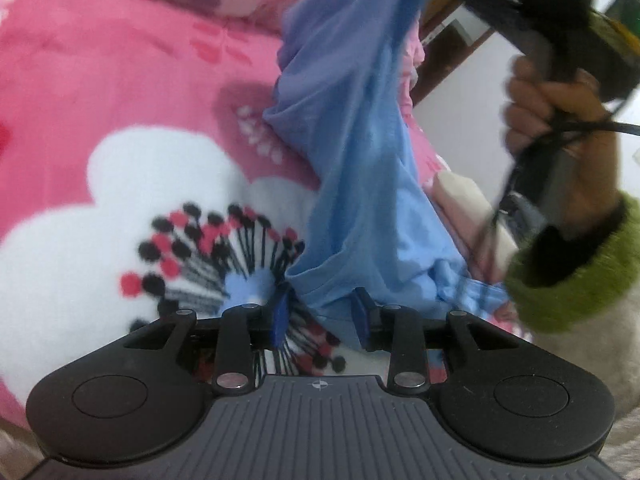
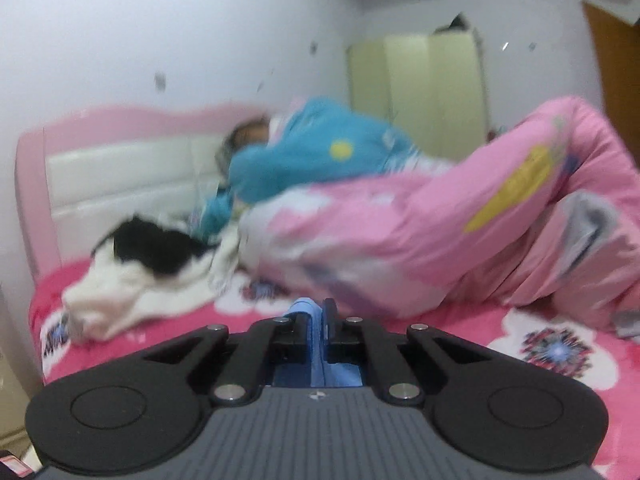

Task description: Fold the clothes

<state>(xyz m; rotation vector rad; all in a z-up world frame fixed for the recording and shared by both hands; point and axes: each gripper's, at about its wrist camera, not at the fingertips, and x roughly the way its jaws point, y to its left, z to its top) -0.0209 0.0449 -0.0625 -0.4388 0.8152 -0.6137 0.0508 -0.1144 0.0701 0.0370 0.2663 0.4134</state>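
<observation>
A light blue garment hangs in long folds over the pink flowered bed cover. Its top runs up to the right gripper at the upper right of the left wrist view, held by a hand in a green cuff. My left gripper is open, blue pads wide apart, with the garment's lower hem lying between them. In the right wrist view my right gripper is shut on a pinch of the blue garment.
A bunched pink quilt fills the right of the bed. A person in a blue top lies by the pink and white headboard. A black and white garment lies at the left. A wardrobe stands behind.
</observation>
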